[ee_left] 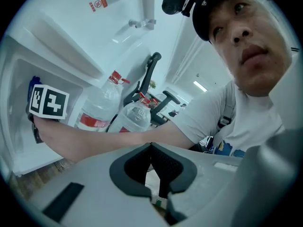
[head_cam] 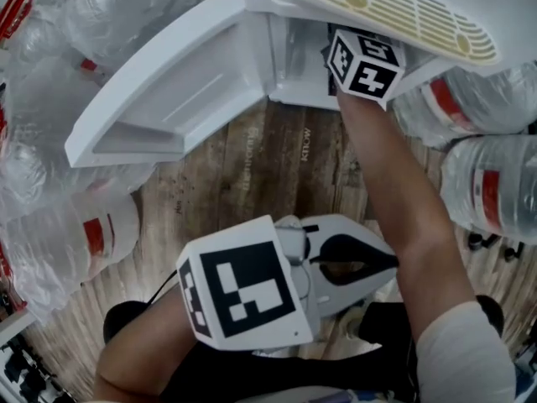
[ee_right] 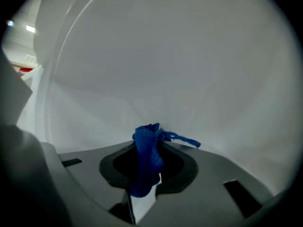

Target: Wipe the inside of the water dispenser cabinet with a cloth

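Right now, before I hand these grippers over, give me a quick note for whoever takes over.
Right gripper: shut on the blue cloth, reached inside the water dispenser cabinet, facing a white inner wall. Whether the cloth touches the wall can't be told.
Left gripper: shut, empty, held back low over the wooden floor.
Cabinet door: swung open on the left.
Done: door open, cloth gripped and inside. How much has been wiped can't be told.
Left: wipe the inner surfaces, then pull the cloth out.
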{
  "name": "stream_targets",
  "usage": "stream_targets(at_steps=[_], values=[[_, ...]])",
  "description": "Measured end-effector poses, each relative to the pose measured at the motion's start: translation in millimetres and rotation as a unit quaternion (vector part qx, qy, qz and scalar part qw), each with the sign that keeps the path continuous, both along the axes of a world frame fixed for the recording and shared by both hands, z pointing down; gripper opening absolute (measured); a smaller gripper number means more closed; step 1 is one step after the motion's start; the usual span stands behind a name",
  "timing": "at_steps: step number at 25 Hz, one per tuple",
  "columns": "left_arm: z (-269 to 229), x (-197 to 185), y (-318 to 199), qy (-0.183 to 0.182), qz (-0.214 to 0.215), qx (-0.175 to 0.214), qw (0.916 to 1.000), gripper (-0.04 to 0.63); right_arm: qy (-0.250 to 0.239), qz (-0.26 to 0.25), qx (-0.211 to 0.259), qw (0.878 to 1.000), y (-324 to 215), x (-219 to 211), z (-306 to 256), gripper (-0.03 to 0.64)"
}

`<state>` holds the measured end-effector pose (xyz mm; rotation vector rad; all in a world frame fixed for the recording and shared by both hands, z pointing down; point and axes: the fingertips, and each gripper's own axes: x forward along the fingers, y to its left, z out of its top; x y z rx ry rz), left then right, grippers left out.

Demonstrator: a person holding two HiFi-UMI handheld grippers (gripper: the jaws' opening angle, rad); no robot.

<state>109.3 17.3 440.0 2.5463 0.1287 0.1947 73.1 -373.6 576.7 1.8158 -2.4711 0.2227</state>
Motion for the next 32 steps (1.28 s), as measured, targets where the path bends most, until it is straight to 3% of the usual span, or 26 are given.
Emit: stream_targets(at_steps=[3,6,18,21,25,29,32], values=[[0.6,-9.2,1.2,-0.007,0.000,0.002,1.0000,0.000,0.003,0.029,0.039,0.999,-5.1,8.2,-13.4,0.081],[-4.1,-10.8,1.9,-0.009,0.001,0.009,0.9999,0.000,0.008,0.035,0.049,0.998,-10.8,10.4,-7.8,0.081],[-7.1,-4.5,6.8,-0.016,-0.004,0.018,0.9997,0.000,-0.025,0.090,-0.081,0.992,-10.5,54.0,96.4,0.081],[-5.9,-4.8,5.1,-0.016,-0.004,0.021,0.9996,0.000,-0.034,0.090,-0.089,0.991,-6.2,53.2,106.3,0.081],[-2.4,-2.2,5.1,-0.017,-0.004,0.017,0.9997,0.000,-0.107,0.099,-0.048,0.988,0.9,52.2,70.2,0.081],[-2.4,0.8,6.3,-0.017,0.002,0.020,0.9997,0.000,-0.185,0.116,0.007,0.976,1.4,54.9,20.1,0.081],[-0.2,0.4,7.2,-0.021,0.002,0.021,0.9996,0.000,-0.223,0.134,0.024,0.965,-3.9,61.6,5.5,0.081]])
